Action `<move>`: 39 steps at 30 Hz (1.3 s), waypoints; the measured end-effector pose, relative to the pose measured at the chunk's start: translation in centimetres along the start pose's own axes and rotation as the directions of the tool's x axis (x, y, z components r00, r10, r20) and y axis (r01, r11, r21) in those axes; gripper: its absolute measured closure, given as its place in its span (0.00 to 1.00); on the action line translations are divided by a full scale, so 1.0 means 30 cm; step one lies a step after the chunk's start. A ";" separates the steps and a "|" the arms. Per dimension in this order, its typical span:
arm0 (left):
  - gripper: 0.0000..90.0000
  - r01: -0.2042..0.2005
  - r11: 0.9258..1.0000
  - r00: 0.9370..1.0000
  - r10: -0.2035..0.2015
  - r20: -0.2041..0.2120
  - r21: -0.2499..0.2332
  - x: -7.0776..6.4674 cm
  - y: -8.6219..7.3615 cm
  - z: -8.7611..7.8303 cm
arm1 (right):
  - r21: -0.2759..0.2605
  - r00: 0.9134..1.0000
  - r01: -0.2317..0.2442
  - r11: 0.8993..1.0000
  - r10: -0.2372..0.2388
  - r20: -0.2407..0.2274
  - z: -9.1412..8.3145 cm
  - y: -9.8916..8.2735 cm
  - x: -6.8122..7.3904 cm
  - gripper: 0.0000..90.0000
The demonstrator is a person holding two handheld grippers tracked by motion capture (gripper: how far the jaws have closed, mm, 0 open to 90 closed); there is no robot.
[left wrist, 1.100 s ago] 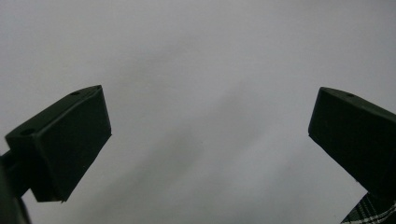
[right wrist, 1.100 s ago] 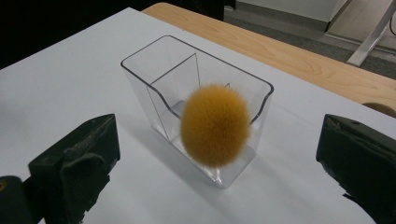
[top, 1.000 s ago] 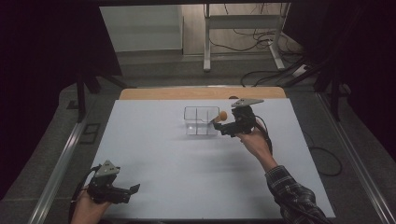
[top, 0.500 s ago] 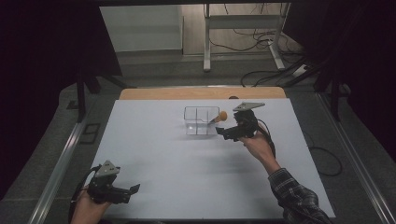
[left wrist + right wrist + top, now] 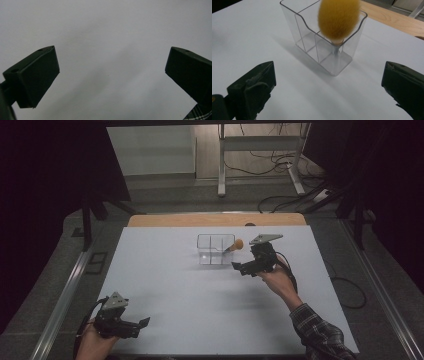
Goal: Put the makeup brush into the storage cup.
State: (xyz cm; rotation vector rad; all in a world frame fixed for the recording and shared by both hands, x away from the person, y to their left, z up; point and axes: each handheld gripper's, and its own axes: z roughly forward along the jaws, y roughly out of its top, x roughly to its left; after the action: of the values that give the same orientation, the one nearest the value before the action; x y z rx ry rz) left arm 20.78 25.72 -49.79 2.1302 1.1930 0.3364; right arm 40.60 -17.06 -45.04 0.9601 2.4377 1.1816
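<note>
Right gripper view has the right gripper [image 5: 329,87] with jaws wide and empty, the orange makeup brush [image 5: 338,18] ahead between them, leaning handle-down in the clear organizer [image 5: 312,47], apparently just released.

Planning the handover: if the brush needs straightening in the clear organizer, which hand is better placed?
Right. Its tongs are open beside the organizer holding the orange brush; the left tongs sit far off.
</note>
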 end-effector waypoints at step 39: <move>0.00 -0.001 1.000 1.000 0.001 0.002 -0.004 0.001 0.000 -0.002 | 0.062 0.999 0.037 0.997 -0.037 -0.002 -0.045 -0.086 0.036 0.00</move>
State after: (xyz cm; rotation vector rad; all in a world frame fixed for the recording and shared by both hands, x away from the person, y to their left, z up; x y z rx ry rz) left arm 20.75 25.77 -49.76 2.1271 1.1892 0.3367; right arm 37.98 -18.29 -46.13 0.9282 2.4955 1.1000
